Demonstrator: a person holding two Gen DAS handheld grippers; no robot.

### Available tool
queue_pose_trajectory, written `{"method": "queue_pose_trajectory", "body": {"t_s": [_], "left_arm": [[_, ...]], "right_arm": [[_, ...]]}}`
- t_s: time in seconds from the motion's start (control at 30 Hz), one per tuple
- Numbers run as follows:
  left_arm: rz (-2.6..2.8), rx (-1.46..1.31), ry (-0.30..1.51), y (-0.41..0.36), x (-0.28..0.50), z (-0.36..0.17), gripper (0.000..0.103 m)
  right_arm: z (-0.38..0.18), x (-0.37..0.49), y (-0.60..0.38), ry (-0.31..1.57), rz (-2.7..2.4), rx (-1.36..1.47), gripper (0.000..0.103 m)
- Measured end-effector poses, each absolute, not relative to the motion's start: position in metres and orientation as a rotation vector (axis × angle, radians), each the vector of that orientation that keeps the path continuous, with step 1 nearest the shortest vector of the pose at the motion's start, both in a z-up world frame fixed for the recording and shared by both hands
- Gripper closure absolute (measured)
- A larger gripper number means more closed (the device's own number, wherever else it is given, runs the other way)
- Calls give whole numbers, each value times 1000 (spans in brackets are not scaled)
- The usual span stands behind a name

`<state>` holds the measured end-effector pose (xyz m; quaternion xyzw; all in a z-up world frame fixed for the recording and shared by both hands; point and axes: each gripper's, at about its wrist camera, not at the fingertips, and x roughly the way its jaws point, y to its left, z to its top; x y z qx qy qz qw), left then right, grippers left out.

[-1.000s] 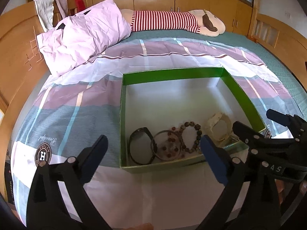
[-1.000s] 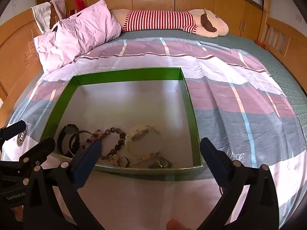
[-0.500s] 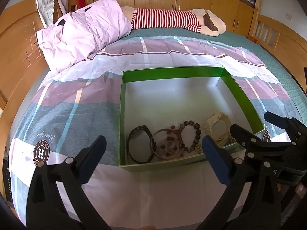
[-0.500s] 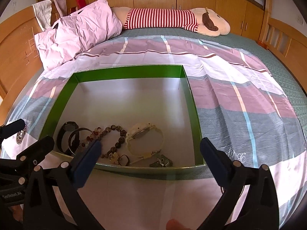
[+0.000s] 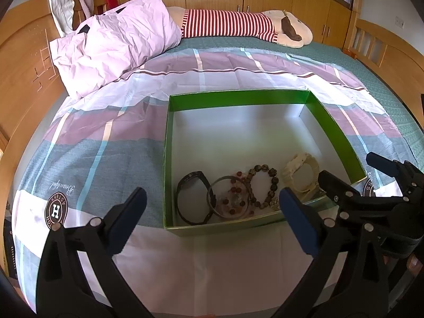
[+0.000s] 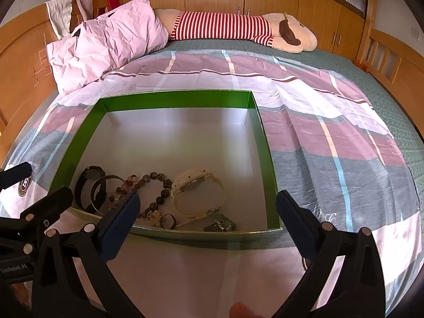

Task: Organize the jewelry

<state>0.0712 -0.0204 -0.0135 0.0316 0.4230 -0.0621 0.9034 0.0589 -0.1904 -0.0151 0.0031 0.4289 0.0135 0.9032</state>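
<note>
Jewelry lies bunched along the near wall of the green box (image 5: 238, 98), which sits on the bed (image 5: 79, 159) toward its near edge. From the box's near-left corner rightward come a black watch (image 5: 192, 198), a metal bangle (image 5: 228, 198) over small reddish beads, a dark bead bracelet (image 5: 265, 185), then a cream watch (image 6: 197, 188), with a small green trinket (image 6: 221, 224) just beside the near wall. The far half of the box is bare.

The left hand-held gripper (image 5: 209, 221) hangs wide and holds nothing, just short of the near wall; the right hand-held gripper (image 6: 206, 221) is likewise wide and empty, in front of the cream watch. Whether the pieces are yet to be spread out or have already been gathered here cannot be told from this. Any pick would go best by lifting one piece from the outer end of the row, since the bangle overlaps both the black watch and the beads and could drag them along.

The near wall stands between fingers and jewelry, so entry should come from above. A pink pillow (image 5: 119, 45) and a striped plush toy (image 5: 238, 26) lie at the far side of the bed, well apart.
</note>
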Motion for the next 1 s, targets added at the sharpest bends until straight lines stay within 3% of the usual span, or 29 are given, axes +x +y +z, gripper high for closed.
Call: {"method": "queue_pose_trajectory", "body": {"t_s": [1.0], "left_arm": [[-140, 69, 886, -21, 72, -15, 2]], "right_arm": [[-18, 60, -189, 894, 25, -5, 1]]}}
